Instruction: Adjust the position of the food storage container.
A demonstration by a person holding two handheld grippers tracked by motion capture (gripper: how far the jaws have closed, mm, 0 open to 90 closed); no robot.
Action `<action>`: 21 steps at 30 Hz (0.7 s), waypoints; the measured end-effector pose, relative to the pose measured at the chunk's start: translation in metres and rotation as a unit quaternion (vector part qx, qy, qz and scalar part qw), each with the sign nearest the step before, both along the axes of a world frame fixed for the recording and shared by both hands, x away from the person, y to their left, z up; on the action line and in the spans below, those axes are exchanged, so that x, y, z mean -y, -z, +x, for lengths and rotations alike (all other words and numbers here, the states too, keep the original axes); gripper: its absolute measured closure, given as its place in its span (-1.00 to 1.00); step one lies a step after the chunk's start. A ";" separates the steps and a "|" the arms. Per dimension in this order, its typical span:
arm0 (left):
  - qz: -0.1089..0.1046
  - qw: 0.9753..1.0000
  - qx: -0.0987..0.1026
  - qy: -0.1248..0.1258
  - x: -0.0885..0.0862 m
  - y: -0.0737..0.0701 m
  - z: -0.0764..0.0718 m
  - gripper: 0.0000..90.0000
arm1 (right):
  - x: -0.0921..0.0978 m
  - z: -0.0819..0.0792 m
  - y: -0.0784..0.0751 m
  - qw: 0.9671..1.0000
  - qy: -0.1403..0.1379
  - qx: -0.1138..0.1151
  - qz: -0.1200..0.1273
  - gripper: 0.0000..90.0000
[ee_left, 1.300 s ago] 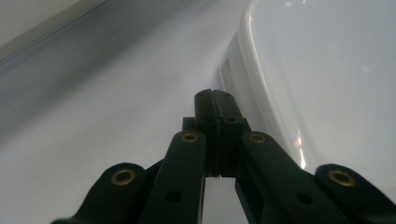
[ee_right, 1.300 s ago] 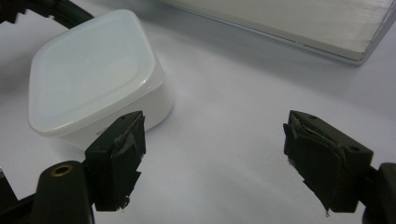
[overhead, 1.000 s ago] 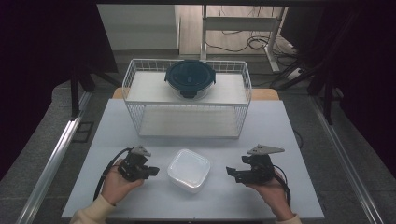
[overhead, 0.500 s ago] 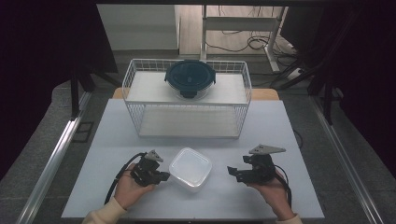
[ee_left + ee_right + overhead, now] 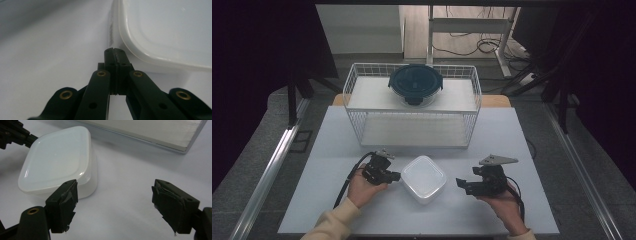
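A white square lidded container (image 5: 424, 178) (image 5: 58, 162) (image 5: 170, 30) sits on the white table near the front, turned corner-on. My left gripper (image 5: 395, 176) (image 5: 115, 51) lies low on the table at the container's left corner, jaws shut together with nothing between them, tip right beside the container's rim. My right gripper (image 5: 461, 184) (image 5: 113, 202) rests to the right of the container, jaws wide open and empty, a short gap from its right side. In the right gripper view the left gripper (image 5: 29, 137) shows beyond the container.
A white wire basket (image 5: 412, 106) stands at the back of the table. On its top shelf rests a dark round lidded container (image 5: 415, 83). The table (image 5: 512, 135) has free surface on both sides of the grippers. Dark curtains flank the scene.
My left gripper has moved right, from well left of the white container to its left corner. The right gripper has stayed in place.
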State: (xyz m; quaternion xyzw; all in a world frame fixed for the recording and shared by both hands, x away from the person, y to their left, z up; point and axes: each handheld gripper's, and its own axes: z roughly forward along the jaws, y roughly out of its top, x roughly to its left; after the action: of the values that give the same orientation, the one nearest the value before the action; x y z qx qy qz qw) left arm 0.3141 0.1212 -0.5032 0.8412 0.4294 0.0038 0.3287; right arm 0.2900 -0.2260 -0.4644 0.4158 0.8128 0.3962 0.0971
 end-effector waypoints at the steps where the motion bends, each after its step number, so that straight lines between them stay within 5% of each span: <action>1: -0.008 1.000 -0.003 -0.005 0.004 0.000 0.003 1.00 | 0.001 0.000 0.000 1.000 0.001 0.001 0.000 -0.54; 11: -0.011 1.000 -0.010 0.012 0.025 0.001 0.014 1.00 | 0.008 0.001 -0.003 1.000 0.011 0.004 0.005 -0.54; 21: -0.007 0.999 -0.012 0.044 0.019 -0.006 -0.010 1.00 | 0.014 0.002 -0.005 1.000 0.018 0.006 0.009 -0.54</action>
State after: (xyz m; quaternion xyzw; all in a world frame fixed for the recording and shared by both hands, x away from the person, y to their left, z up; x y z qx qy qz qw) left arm 0.3036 0.1026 -0.4977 0.8570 0.3959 -0.0233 0.3291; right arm 0.2916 -0.2402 -0.4591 0.4293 0.8008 0.4042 0.1052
